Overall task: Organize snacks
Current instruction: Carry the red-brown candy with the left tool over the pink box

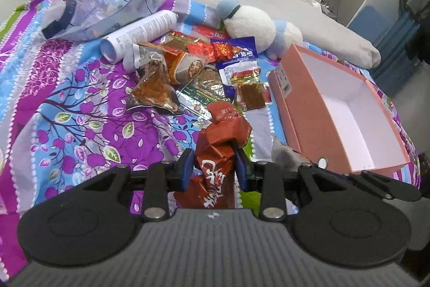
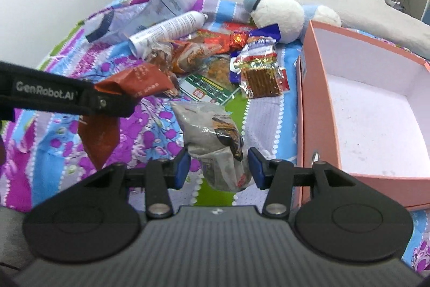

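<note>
Lower centre of the left wrist view: my left gripper (image 1: 215, 166) is clamped on a red packet (image 1: 219, 149), crumpled, its long axis running up the frame along the fingers. Lower centre of the right wrist view: my right gripper (image 2: 219, 166) carries a grey packet (image 2: 215, 141) between its pads, held by its lower end and leaning up-left; the left pad presses it, and the right pad's contact I cannot quite tell. Both packets hang clear of the bedspread (image 1: 80, 98). Right of each gripper lies the pink box (image 2: 376, 109), open and empty, long axis receding up-right; the right gripper sits just beside its near wall and is, I judge, nearer. Mid-frame, the snack pile (image 1: 204, 66) waits. Beyond it: a spray can (image 1: 139, 34) and a plush toy (image 1: 255, 26).
</note>
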`<state>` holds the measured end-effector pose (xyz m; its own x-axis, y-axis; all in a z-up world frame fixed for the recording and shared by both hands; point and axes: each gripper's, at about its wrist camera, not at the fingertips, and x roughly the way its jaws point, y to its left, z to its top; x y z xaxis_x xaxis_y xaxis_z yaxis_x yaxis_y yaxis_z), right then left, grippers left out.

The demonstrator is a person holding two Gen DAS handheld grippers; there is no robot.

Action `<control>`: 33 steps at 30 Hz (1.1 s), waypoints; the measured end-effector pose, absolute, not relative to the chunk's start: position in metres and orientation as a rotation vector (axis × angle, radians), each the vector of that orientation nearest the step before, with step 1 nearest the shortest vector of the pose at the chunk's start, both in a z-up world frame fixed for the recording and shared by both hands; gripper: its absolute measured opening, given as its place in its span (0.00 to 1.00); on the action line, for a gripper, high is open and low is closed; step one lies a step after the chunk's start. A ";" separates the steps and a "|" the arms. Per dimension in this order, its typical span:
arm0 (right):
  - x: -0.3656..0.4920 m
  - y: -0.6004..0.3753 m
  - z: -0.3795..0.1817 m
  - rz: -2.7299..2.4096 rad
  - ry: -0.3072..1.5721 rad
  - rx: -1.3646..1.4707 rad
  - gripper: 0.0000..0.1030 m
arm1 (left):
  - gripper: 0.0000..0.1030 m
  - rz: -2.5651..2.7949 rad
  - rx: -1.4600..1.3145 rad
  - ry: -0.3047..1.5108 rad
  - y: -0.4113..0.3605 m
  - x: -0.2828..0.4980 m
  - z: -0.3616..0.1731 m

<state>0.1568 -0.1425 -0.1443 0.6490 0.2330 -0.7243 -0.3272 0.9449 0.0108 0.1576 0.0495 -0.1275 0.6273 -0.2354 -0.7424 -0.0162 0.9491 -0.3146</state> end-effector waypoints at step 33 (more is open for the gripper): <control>0.083 -0.228 -0.039 0.150 0.576 -0.002 0.48 | 0.37 -0.385 -0.319 0.752 -0.040 0.124 -0.029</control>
